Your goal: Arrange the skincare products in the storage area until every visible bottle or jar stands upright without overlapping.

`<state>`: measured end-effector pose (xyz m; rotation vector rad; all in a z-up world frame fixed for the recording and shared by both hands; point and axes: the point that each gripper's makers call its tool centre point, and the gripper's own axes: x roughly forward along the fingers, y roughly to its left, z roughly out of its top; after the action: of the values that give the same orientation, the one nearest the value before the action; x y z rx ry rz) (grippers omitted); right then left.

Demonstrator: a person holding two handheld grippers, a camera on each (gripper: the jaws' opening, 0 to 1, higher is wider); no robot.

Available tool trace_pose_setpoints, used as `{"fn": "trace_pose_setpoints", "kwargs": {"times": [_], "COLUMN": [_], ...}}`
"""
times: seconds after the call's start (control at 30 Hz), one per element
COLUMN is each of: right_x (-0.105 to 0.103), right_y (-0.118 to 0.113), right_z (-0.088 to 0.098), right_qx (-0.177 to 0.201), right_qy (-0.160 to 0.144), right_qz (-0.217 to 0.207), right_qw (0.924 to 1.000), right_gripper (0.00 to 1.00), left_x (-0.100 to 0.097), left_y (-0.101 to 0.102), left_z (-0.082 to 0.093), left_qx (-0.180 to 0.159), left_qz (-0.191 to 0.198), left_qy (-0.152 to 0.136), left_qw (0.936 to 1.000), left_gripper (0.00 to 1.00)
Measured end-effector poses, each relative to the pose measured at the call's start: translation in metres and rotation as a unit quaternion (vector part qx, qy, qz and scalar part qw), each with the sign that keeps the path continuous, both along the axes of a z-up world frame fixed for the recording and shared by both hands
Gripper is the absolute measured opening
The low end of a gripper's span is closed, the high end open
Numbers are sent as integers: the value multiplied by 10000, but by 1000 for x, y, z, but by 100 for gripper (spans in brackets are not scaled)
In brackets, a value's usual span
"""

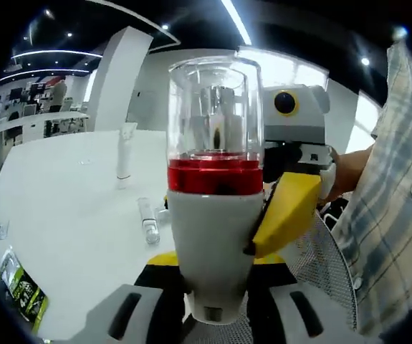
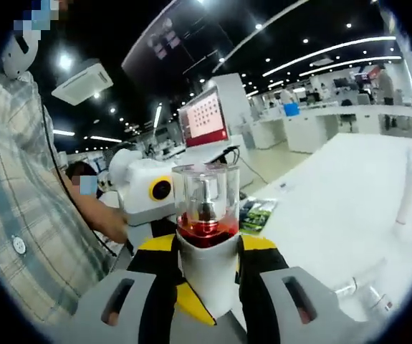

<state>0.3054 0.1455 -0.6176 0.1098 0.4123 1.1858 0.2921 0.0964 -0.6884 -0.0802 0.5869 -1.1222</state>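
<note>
- Two grippers clamped on one pump bottle, white body, red band, clear cap, held upright above the white table.
- Left gripper: grey fingers closed against the bottle's lower body, black-and-yellow pads pressed to its sides.
- Right gripper: seen in the left gripper view entering from the right, yellow pad touching the bottle's side just below the red band.
- Right gripper view: same bottle between that gripper's own jaws, fingers tight around the white body; left gripper behind it.
- Small clear bottle lying flat on the table, near the held bottle.
- White tube standing upright farther back.
- Green packet near the table edge.
- Plaid sleeve at one side.
</note>
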Motion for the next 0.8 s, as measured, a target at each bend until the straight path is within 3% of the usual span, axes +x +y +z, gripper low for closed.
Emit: {"fn": "trace_pose_setpoints", "kwargs": {"times": [0.1, 0.27, 0.33, 0.47, 0.7, 0.8], "right_x": [2, 11, 12, 15, 16, 14], "right_y": [3, 8, 11, 11, 18, 21], "right_z": [3, 8, 7, 6, -1, -3], "right_qx": [-124, -166, -238, -227, -326, -520], "right_qy": [-196, -143, -256, -134, 42, -51], "right_qz": [-73, -398, -394, -530, -454, -327], "right_qw": [9997, 9990, 9986, 9982, 9984, 9981], "right_gripper": [31, 32, 32, 32, 35, 35], "left_x": [2, 5, 7, 9, 2, 3], "left_y": [1, 5, 6, 9, 4, 7], "left_z": [1, -3, -4, -5, -4, -7], "left_qx": [-16, 151, 198, 252, 294, 395], "left_qz": [7, 170, 190, 262, 53, 105], "left_qy": [-38, -71, -100, -142, -187, -199], "left_qw": [10000, 9997, 9996, 9992, 9994, 9990], "left_gripper": [31, 31, 31, 31, 31, 31]}}
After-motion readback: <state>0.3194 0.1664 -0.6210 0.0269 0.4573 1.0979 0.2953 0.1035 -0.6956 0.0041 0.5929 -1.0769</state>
